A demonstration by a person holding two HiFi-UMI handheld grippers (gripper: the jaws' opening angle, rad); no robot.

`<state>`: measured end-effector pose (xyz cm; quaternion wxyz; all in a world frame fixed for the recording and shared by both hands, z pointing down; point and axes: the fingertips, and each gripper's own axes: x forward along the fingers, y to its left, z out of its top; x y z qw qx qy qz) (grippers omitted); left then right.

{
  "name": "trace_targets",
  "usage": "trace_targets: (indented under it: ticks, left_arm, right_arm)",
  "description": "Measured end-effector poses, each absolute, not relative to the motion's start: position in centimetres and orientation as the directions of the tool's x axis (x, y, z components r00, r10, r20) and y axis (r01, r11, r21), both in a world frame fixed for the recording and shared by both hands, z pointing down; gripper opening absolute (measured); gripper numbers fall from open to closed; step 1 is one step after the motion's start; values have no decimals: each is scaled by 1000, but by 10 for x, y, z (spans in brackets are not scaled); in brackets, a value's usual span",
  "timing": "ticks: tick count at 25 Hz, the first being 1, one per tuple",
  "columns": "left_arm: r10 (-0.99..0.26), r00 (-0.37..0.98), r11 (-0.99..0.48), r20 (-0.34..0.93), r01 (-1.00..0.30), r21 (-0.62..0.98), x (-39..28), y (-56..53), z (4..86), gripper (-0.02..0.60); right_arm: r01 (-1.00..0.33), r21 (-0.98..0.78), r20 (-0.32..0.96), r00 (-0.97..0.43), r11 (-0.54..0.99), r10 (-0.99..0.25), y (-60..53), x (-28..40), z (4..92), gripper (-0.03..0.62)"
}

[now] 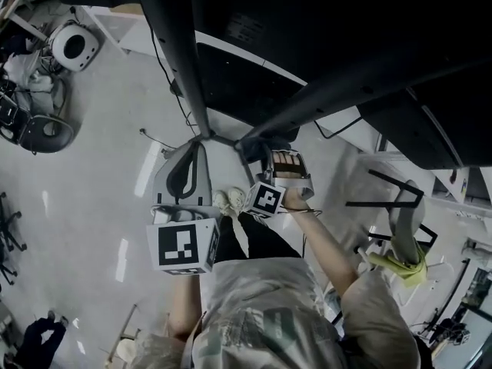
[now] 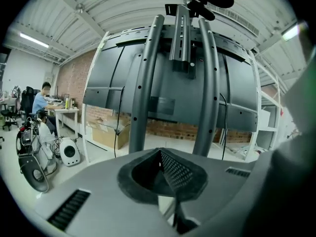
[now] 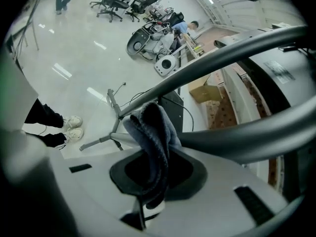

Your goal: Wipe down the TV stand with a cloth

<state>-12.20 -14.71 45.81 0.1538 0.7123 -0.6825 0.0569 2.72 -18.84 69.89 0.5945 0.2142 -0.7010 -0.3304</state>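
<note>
The TV stand's dark grey poles point(image 1: 181, 60) run under the black TV point(image 1: 307, 21) and meet at a joint near the floor. My right gripper point(image 1: 260, 158) is shut on a dark blue-grey cloth point(image 1: 256, 147) pressed against a pole by that joint. In the right gripper view the cloth point(image 3: 150, 130) sticks up out of the gripper point(image 3: 148, 174) and touches the slanted pole point(image 3: 222, 58). My left gripper point(image 1: 197, 148) is beside it, shut and holding nothing. In the left gripper view the gripper point(image 2: 159, 169) points at two upright poles point(image 2: 143, 98) and the TV's back point(image 2: 173, 83).
The person's white shoes point(image 1: 231, 200) stand on the pale floor just below the grippers. A white round device point(image 1: 73, 44) and black chairs sit at the far left. A yellow-green cloth point(image 1: 400, 264) hangs on a frame at the right. A seated person point(image 2: 42, 102) works at a desk.
</note>
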Motion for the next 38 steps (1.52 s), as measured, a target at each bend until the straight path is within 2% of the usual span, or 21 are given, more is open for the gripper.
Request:
trace_targets:
  ticks: [9,13,19,25,29,34,38]
  left_arm:
    - [-934,26,33,356,-987,160,-128,-144,494,15]
    - [-929,-2,70,371,-983,169,-134,-140,503,15]
    - [-926,-26,96,376,-981,169,-136,-135,506,15]
    - [-919,-38,110,392,-980,163,-141,-127,514,15]
    - [-919,-46,117,392,-980,159,-141,-124,514,15]
    - [-919,-43,114,392,-980,161,-141,-121,516,15]
    - [-923,-49,118,381,-980,161,-142,-118,515,15]
  right_arm:
    - [158,683,730,-176,713,-660,-184,36,770,57]
    - [127,667,740,-220,734,-635,-183,22,774,57]
    - [205,677,736,-178,707,-653,-186,35,791,57]
    - [187,671,741,-200,717,-641,-184,29,799,57]
    - [220,709,705,-193,670,-682,-190,35,809,57]
    - [198,679,734,-197,707,-650,-185,31,809,57]
    - [246,705,708,-186,665,-681,-187,35,808,57]
